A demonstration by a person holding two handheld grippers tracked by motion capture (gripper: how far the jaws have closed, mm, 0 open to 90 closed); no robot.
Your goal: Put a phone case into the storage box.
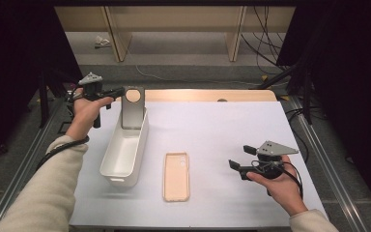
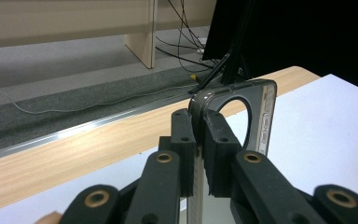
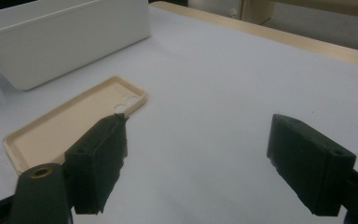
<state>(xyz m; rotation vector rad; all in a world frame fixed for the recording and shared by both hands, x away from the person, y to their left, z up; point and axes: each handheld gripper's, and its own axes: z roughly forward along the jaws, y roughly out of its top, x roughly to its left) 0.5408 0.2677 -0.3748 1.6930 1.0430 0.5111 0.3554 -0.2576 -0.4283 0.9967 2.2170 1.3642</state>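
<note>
two grippers, left gripper (image 1: pixel 120 91) fingers clamped on grey phone case (image 1: pixel 133 110), right gripper (image 1: pixel 241 159) fingers apart

Table (image 1: pixel 232 130) bears bin (image 1: pixel 125 154), case (image 1: pixel 176 176)

We see a wooden tabletop (image 1: pixel 198 95) with a white sheet (image 1: pixel 232 130) over most of it. Beyond the tabletop lies grey carpet (image 1: pixel 183 53), where pale wooden furniture legs (image 1: pixel 235 34) stand. Black cables (image 1: pixel 263 46) trail beyond its far right corner (several, tangled). Metal rails (image 1: pixel 321 154) flank the tabletop.
</note>
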